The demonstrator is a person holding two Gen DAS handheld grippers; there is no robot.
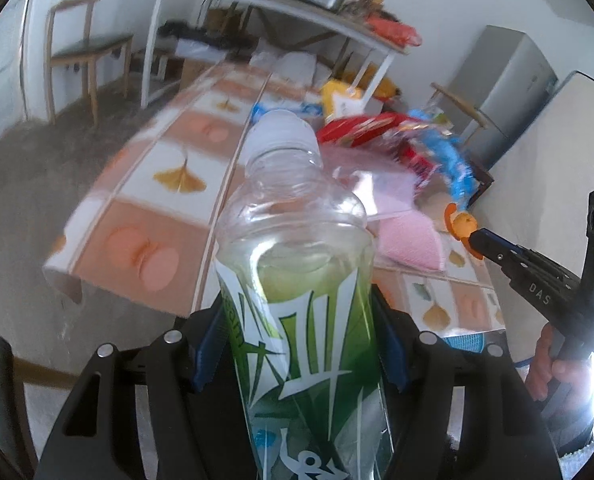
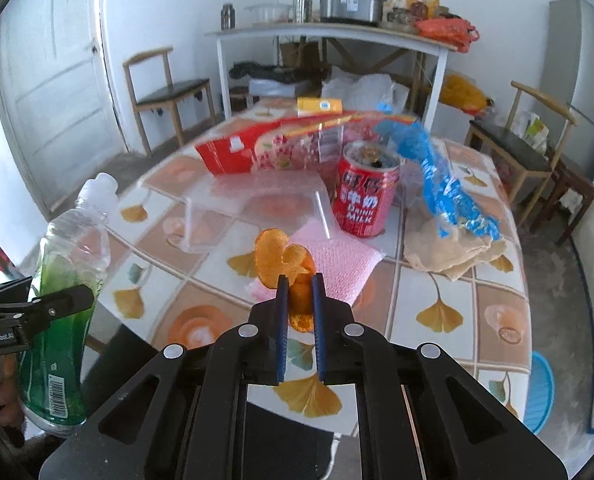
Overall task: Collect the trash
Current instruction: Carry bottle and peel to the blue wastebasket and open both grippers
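right wrist view: my right gripper [image 2: 300, 278] is pinching a curl of peel [image 2: 283, 260] above the near edge of the table [image 2: 437, 280]; my left gripper [image 1: 297, 344] is clamped round the label of a bottle [image 1: 297, 280], cap pointing away, held off the table's side. i reckon the thin peel could tear or slide from the pads, and the slick bottle could twist. both arms reach forward, roughly level, left one lower. a can [image 2: 367, 200] and wrappers [image 2: 449, 188] wait behind.
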